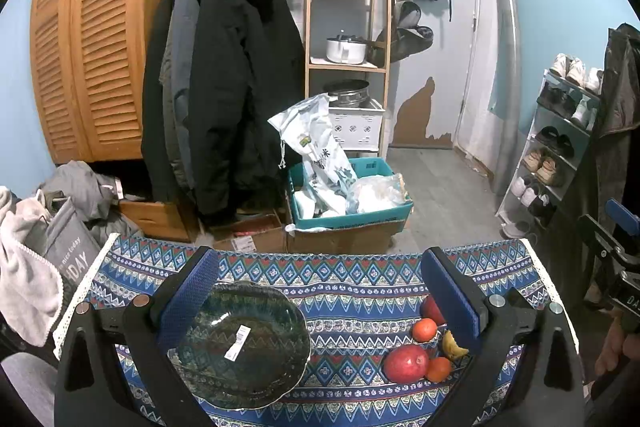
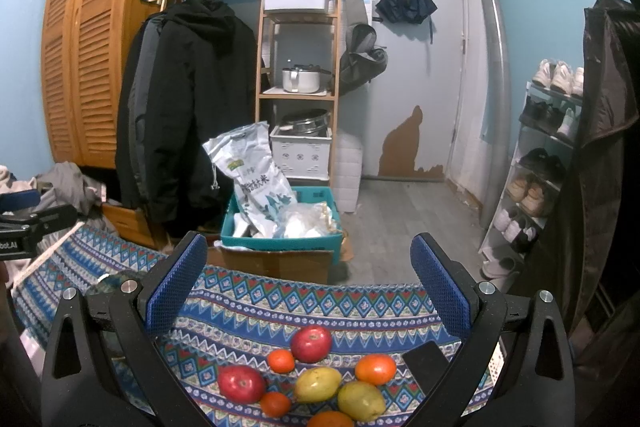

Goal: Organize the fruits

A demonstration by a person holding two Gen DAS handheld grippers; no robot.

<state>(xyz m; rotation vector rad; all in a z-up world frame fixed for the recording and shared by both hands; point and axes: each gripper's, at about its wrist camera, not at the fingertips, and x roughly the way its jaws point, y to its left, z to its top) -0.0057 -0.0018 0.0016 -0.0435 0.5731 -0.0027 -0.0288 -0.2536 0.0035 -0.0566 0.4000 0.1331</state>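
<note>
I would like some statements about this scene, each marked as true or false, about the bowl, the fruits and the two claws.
1. The green bowl holds no fruit. True.
2. The left claw is shut on an apple. False: its jaws stand wide apart and hold nothing.
3. The fruits lie on the patterned cloth, outside the bowl. True.
4. All the fruits are oranges. False: there are also red apples and yellow-green mangoes beside the oranges.
5. The right claw is open, above the fruits. True.
6. The bowl stands on the floor. False: it rests on the cloth-covered table.
</note>
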